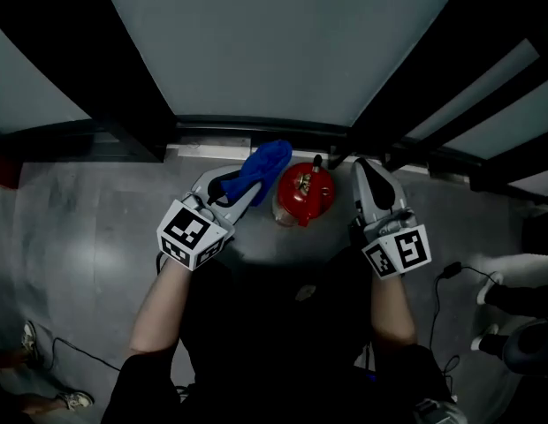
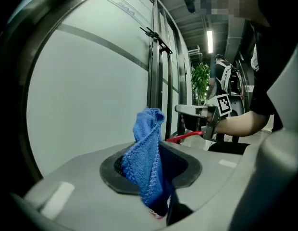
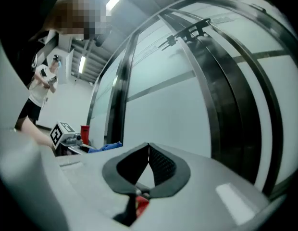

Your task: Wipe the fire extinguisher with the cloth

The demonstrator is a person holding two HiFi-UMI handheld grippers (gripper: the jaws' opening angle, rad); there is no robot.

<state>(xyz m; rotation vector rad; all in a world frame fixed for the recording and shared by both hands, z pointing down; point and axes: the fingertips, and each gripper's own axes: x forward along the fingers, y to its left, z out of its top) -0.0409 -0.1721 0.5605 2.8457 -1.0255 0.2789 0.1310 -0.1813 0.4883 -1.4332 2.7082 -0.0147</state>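
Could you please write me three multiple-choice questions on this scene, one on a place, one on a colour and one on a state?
1. Where does the fire extinguisher stand?
A. on a shelf
B. on the floor, between the two grippers
C. left of both grippers

2. What colour is the cloth?
A. white
B. green
C. blue

3. How is the right gripper?
A. shut, empty
B. wide open
C. shut on the cloth

Answers:
1 B, the head view shows it between them.
2 C, it is blue in every view.
3 A, its jaws meet at the tips with nothing between, while the left gripper clamps the cloth.
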